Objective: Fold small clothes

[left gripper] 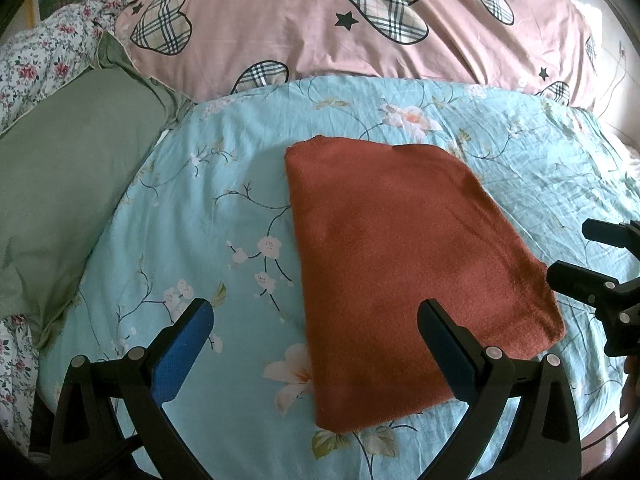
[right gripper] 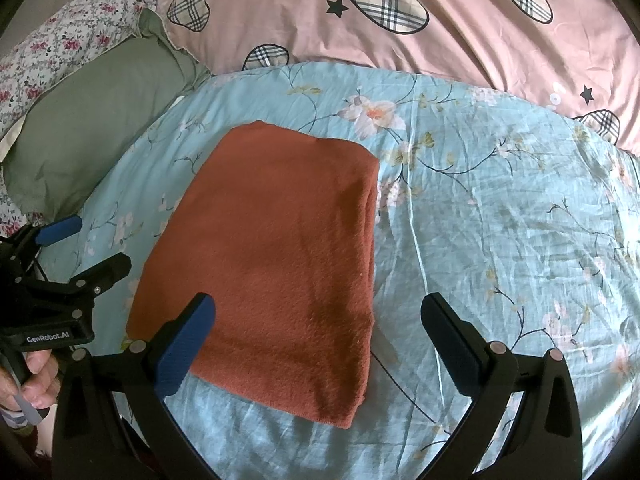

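Note:
A rust-red cloth (left gripper: 404, 264) lies folded into a flat rectangle on the light blue floral sheet (left gripper: 208, 208); it also shows in the right wrist view (right gripper: 280, 256). My left gripper (left gripper: 316, 316) is open and empty, hovering over the cloth's near left edge. My right gripper (right gripper: 318, 312) is open and empty over the cloth's near right part. The right gripper shows at the right edge of the left wrist view (left gripper: 568, 252), open. The left gripper shows at the left edge of the right wrist view (right gripper: 96, 244), open, held by a hand.
A pink duvet with plaid hearts (left gripper: 320, 28) is bunched behind the sheet. A green pillow (left gripper: 68, 168) lies to the left, with floral bedding (left gripper: 44, 52) beyond it. The blue sheet (right gripper: 500, 220) stretches to the right of the cloth.

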{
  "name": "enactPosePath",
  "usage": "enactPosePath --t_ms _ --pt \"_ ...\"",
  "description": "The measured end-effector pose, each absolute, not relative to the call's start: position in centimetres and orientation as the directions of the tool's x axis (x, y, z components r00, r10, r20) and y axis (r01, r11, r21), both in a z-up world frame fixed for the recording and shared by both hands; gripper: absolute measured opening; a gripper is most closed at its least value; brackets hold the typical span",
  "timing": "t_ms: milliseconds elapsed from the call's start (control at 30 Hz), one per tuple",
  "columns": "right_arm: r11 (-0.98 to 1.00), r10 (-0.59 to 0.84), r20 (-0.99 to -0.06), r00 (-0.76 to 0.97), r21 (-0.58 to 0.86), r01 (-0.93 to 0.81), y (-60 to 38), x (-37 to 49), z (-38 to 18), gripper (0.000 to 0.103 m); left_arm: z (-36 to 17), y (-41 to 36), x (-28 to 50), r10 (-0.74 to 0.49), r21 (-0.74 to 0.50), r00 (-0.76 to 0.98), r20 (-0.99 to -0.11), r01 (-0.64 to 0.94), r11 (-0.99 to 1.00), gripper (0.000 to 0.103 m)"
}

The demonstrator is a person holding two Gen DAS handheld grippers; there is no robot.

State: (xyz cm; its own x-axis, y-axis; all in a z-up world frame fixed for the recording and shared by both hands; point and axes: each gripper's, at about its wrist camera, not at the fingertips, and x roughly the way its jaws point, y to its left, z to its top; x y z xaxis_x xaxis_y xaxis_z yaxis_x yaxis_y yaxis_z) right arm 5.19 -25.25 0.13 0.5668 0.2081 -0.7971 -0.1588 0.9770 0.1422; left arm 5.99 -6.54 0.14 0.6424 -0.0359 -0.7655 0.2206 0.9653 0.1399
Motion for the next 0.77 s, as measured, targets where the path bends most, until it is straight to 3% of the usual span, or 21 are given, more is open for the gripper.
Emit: enactPosePath --t_ms 767 --pt "0.973 0.228 -0.813 0.535 0.205 -0.104 -26.1 6.9 -2.2 0.102 0.0 -5.1 7.2 -0.044 0.092 0.625 -0.779 0.184 0.979 0.102"
